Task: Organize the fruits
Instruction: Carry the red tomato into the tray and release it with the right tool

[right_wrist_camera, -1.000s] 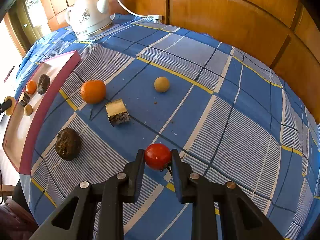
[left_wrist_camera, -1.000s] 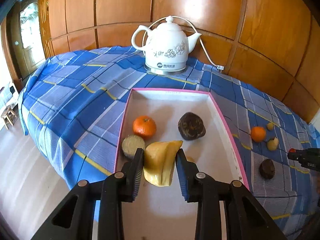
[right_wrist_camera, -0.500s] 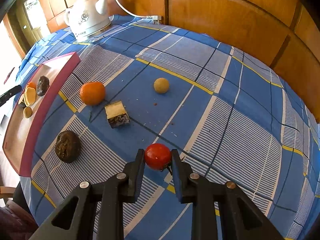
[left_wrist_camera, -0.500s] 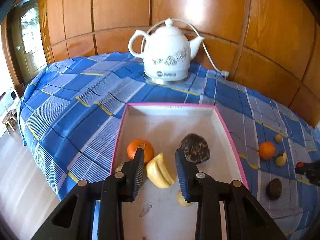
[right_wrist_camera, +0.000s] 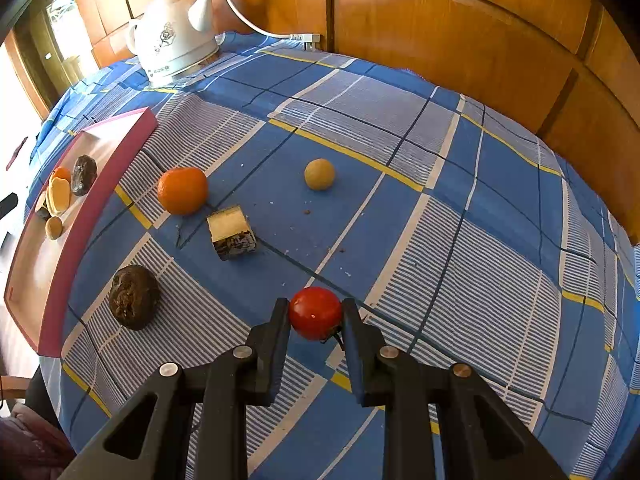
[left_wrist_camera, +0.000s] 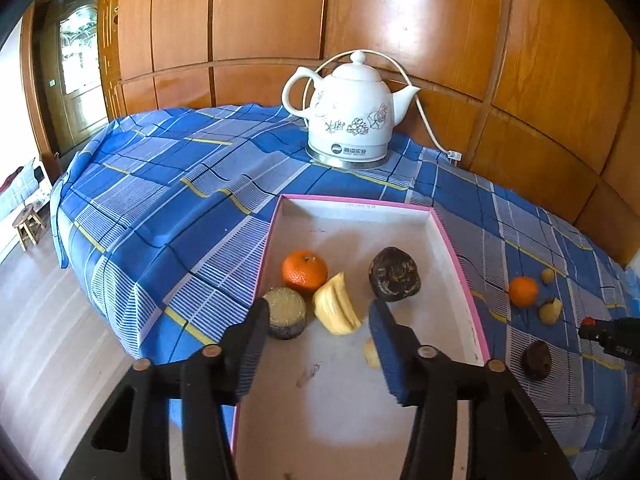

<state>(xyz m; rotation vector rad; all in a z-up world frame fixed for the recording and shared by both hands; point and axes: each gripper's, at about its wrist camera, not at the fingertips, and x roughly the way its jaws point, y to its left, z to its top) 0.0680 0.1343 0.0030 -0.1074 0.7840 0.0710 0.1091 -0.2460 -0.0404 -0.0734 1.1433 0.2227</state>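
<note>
A pink-rimmed tray (left_wrist_camera: pixel 460 256) holds an orange (left_wrist_camera: pixel 304 271), a yellow banana piece (left_wrist_camera: pixel 336 304), a dark wrinkled fruit (left_wrist_camera: pixel 394 274), a round cut piece (left_wrist_camera: pixel 285 312) and a small yellow fruit (left_wrist_camera: pixel 371 354). My left gripper (left_wrist_camera: pixel 318 344) is open and empty, just short of the banana piece. My right gripper (right_wrist_camera: pixel 316 314) is shut on a red tomato (right_wrist_camera: pixel 315 312) over the blue cloth. An orange (right_wrist_camera: pixel 182 190), a cut chunk (right_wrist_camera: pixel 232 233), a dark fruit (right_wrist_camera: pixel 134 297) and a small yellow ball (right_wrist_camera: pixel 319 174) lie on the cloth.
A white electric kettle (left_wrist_camera: pixel 352 114) with its cord stands behind the tray by the wooden wall. The tray (right_wrist_camera: pixel 100 184) sits at the left in the right wrist view. The table edge drops to the floor (left_wrist_camera: pixel 48 340) at the left.
My left gripper opened and let go of the banana piece, which now lies in the tray, and drew back. My right gripper stayed shut on the tomato, hardly moving.
</note>
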